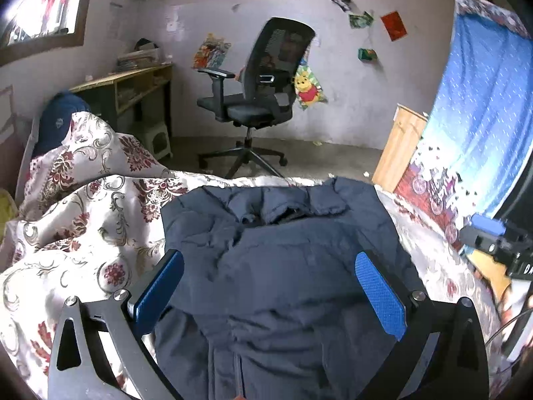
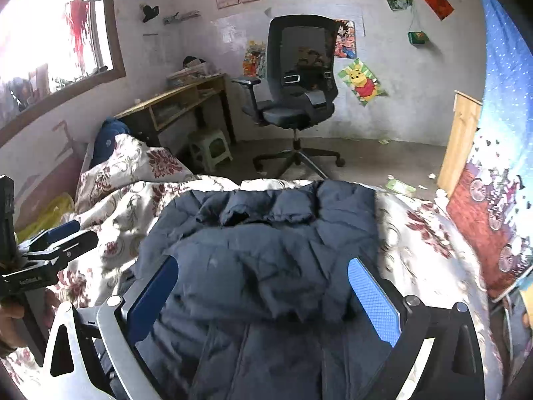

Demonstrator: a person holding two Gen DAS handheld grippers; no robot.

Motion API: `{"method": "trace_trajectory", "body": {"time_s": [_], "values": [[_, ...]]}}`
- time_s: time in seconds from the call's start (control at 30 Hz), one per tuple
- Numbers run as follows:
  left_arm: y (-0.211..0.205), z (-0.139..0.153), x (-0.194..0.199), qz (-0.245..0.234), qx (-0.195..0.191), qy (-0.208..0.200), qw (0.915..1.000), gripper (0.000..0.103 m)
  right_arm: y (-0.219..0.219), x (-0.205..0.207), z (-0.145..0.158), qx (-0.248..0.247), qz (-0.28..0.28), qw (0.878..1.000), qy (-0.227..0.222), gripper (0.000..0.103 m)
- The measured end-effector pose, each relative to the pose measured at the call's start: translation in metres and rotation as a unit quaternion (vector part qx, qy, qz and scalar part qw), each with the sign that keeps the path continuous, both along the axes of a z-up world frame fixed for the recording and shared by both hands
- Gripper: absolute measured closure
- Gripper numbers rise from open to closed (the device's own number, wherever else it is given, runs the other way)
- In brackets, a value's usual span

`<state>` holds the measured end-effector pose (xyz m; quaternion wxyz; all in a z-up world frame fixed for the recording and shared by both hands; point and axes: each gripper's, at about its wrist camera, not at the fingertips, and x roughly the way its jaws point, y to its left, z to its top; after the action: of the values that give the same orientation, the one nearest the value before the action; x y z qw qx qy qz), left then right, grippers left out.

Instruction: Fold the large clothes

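A dark navy puffer jacket (image 1: 283, 266) lies partly folded on a bed with a white and red floral cover (image 1: 100, 226); it also shows in the right wrist view (image 2: 266, 260). My left gripper (image 1: 269, 260) is open above the jacket, its blue pads wide apart, nothing between them. My right gripper (image 2: 263, 266) is also open above the jacket and empty. The left gripper shows at the left edge of the right wrist view (image 2: 50, 243). The right gripper shows at the right edge of the left wrist view (image 1: 489, 236).
A black office chair (image 1: 256, 100) stands on the floor beyond the bed. A wooden desk (image 1: 133, 83) and a green stool (image 2: 210, 150) are at the left wall. A blue curtain (image 1: 483, 116) and a wooden board (image 1: 399, 146) are on the right.
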<state>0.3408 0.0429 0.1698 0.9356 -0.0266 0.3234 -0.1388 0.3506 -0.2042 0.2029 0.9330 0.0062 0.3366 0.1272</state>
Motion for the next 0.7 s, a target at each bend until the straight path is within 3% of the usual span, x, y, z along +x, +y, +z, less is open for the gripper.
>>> {"method": "trace_trajectory", "body": {"time_s": [0.17,0.7], "values": [[-0.006,-0.009,-0.027,-0.017,0.010,0.013,0.9997,0.002,0.010,-0.021,0.002,-0.061,0.032,0.998,0.006,0.000],[-0.020,-0.063,-0.088,-0.024,0.082,0.001,0.9964,0.002,0.000,-0.072,-0.065,-0.057,0.123,0.990,0.033,0.000]]}}
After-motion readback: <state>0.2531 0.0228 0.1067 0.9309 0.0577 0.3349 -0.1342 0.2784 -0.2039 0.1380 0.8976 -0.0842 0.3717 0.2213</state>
